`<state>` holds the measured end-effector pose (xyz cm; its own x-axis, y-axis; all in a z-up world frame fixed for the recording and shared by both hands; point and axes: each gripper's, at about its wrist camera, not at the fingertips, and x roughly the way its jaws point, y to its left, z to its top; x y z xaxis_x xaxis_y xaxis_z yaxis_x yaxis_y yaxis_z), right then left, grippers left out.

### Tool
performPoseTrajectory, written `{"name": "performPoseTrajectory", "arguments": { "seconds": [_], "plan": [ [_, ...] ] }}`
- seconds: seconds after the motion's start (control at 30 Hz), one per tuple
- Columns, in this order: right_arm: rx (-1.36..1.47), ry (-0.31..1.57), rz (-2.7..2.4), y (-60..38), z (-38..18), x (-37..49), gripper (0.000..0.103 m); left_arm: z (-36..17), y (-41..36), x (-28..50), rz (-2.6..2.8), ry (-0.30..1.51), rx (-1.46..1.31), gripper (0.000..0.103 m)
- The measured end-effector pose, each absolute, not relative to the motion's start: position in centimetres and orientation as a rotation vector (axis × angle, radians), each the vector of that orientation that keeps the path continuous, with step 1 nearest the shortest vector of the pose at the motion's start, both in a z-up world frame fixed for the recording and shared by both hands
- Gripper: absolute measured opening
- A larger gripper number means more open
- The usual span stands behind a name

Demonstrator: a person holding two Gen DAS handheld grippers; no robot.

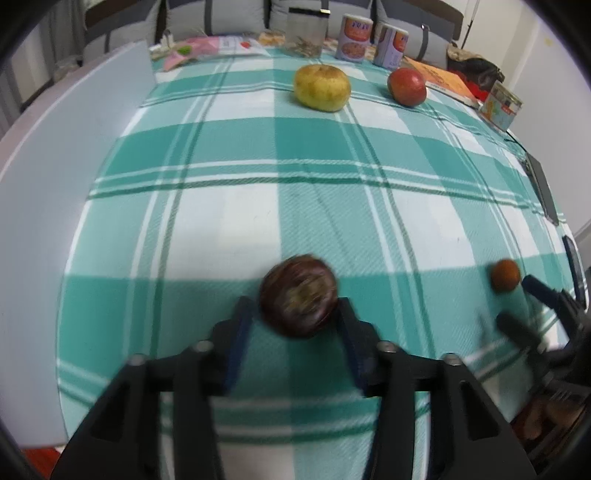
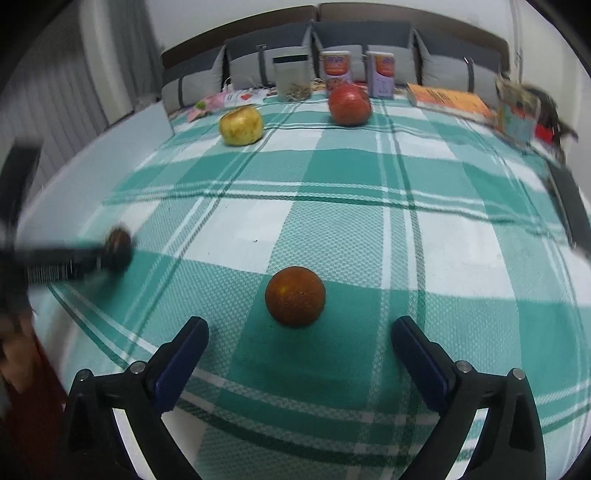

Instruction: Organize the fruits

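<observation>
Gripping a dark purple-brown round fruit [image 1: 298, 296], likely a mangosteen, our left tongs [image 1: 295, 314] press their blue pads against both of its sides; its skin is glossy, with a paler rough patch on the face toward the camera, and motion blur hides finer detail. In the right wrist view the same fruit [image 2: 120, 245] appears at the tip of the blurred left tongs [image 2: 110, 254], above the cloth near its left edge.

Our right tongs [image 2: 299, 339] stand wide apart with nothing between the pads. A small orange [image 2: 295, 296], round, dull orange-brown and finely pitted, rests on the cloth just ahead of them, touching neither pad. In the left wrist view this orange [image 1: 505, 275] lies beside the right tongs [image 1: 517, 299].

At the far side we see a yellow apple [image 1: 322, 88] with brown speckling and, well apart from it, a red apple [image 1: 407, 87], both on the cloth.

The tabletop carries a woven tablecloth [image 1: 295, 192] in teal and white checks with thin dark green lines. Behind the apples stand two cylindrical cans [image 1: 371, 42] with pale lilac labels bearing an orange food picture; we cannot read their print. An orange book [image 1: 445, 81] lies flat at the right, its lettering illegible. A clear container [image 1: 307, 35] stands left of the cans.
</observation>
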<state>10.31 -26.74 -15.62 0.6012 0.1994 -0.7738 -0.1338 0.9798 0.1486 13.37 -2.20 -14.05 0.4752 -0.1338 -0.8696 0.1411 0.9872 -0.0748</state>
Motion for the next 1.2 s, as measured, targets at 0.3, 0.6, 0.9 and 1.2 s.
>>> {"name": "performPoseTrajectory", "arguments": {
  "seconds": [0.3,0.6,0.9,1.2],
  "plan": [
    [-0.055,0.950,0.132,-25.4,-16.1,9.0,0.099,-15.0,-1.2,11.7,-0.137,1.033,0.069,0.088],
    [-0.075,0.926,0.101,-25.0,-16.6,8.5,0.103,-15.4,-0.9,10.9,-0.159,1.006,0.090,0.092],
    [-0.069,0.897,0.085,-24.9,-16.6,8.1,0.103,-15.4,-0.7,10.5,-0.173,0.990,0.101,0.093],
    [-0.069,0.894,0.085,-24.9,-16.7,8.1,0.103,-15.5,-0.7,10.3,-0.171,0.985,0.103,0.094]
  ]
}}
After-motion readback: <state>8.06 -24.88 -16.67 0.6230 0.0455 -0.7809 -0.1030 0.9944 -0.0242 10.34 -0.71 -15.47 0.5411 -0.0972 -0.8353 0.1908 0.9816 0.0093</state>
